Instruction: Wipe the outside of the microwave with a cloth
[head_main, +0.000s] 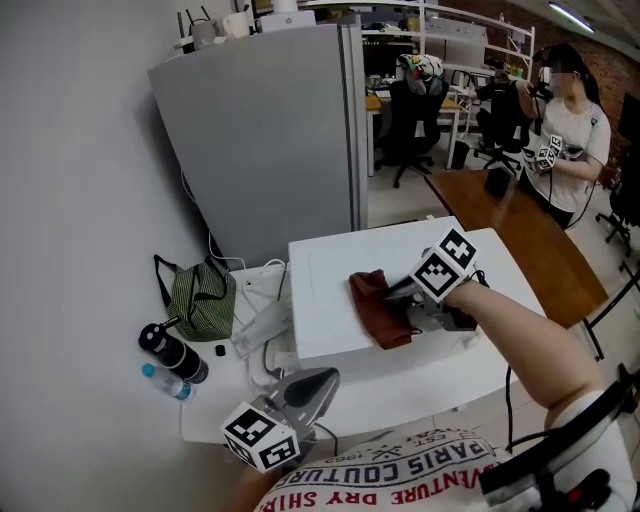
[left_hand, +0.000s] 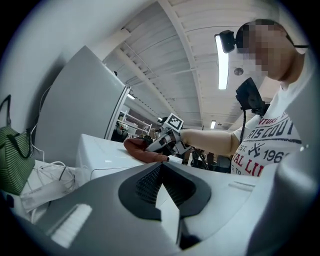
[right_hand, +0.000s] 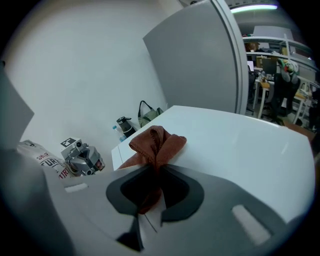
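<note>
The right gripper (right_hand: 154, 176) is clamped on the brown cloth (head_main: 380, 309), which lies bunched on top of the white microwave (head_main: 325, 290), near its front edge. The left gripper (left_hand: 160, 172), jaws together and empty, hangs below the microwave's front left corner.

Bright and even right now, lit from a ceiling strip lamp (left_hand: 222, 62) overhead. Soft sheen on the white microwave (head_main: 330, 290), just a faint shadow under the cloth (head_main: 380, 308). Heavy fisheye bending and dark corners in both gripper views. Up close, left claw (left_hand: 161, 167) and right claw (right_hand: 155, 170) soft, out of focus.
</note>
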